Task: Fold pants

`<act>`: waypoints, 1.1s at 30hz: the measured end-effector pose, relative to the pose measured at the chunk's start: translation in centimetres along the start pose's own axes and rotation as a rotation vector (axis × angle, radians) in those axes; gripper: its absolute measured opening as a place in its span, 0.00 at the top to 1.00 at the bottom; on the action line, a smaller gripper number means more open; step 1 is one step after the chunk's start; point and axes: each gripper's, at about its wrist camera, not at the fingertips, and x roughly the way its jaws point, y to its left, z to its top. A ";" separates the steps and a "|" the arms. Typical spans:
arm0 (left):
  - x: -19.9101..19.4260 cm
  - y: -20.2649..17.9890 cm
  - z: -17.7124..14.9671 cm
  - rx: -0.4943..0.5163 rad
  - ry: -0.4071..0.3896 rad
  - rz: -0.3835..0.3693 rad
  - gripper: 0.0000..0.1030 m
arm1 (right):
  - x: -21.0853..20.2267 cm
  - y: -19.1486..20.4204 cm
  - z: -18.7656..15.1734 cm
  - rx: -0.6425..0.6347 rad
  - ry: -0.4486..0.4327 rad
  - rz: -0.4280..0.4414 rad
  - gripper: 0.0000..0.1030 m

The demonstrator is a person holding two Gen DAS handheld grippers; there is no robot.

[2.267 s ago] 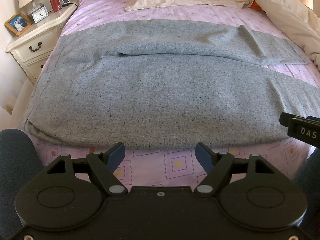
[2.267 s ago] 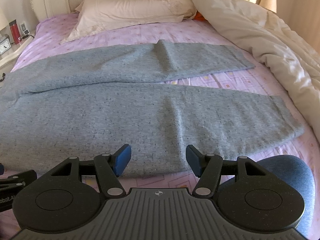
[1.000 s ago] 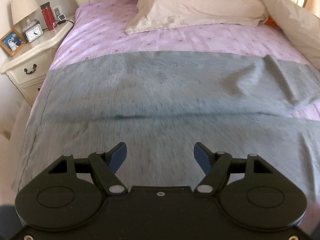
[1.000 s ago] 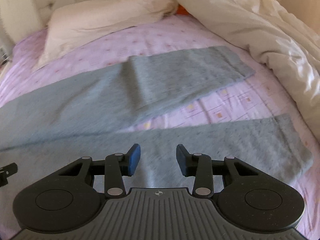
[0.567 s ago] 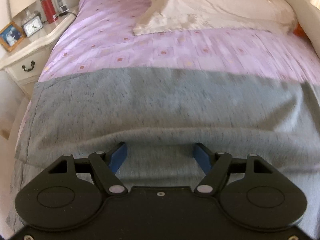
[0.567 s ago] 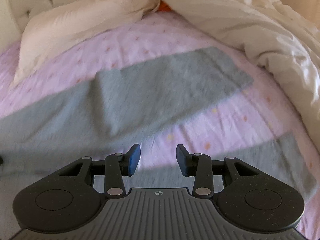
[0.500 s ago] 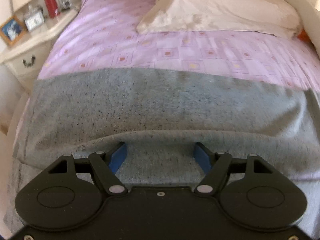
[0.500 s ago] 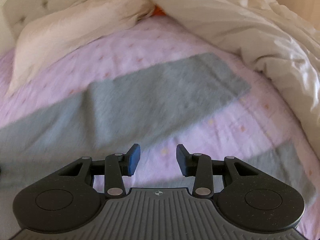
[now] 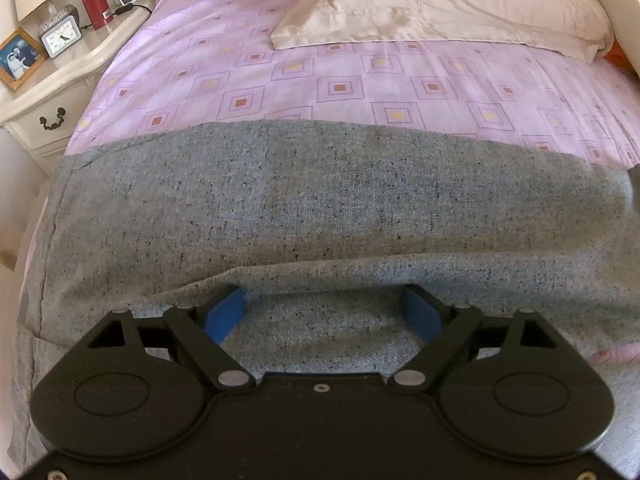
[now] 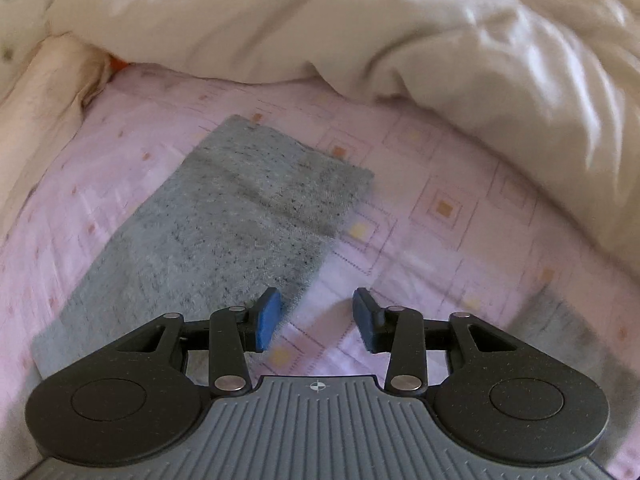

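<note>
**Across the bed, pants lying crosswise to both grippers**

Over the purple bedsheet (image 9: 304, 80) we see the grey pants (image 9: 320, 200) spread with their long axis running left to right, waist end toward the nightstand (image 9: 52, 100). Our left gripper (image 9: 324, 310) sits low at the inner leg edge, fingers wide apart, fabric between them but not pinched. Our right gripper (image 10: 316, 316) hangs moderately open just beside the far leg's cuff (image 10: 280, 184), holding nothing.
</note>
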 end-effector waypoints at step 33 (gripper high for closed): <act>1.1 0.0 0.3 0.042 0.026 -0.052 0.00 | -0.3 13.9 3.1 -0.134 -0.057 0.059 0.74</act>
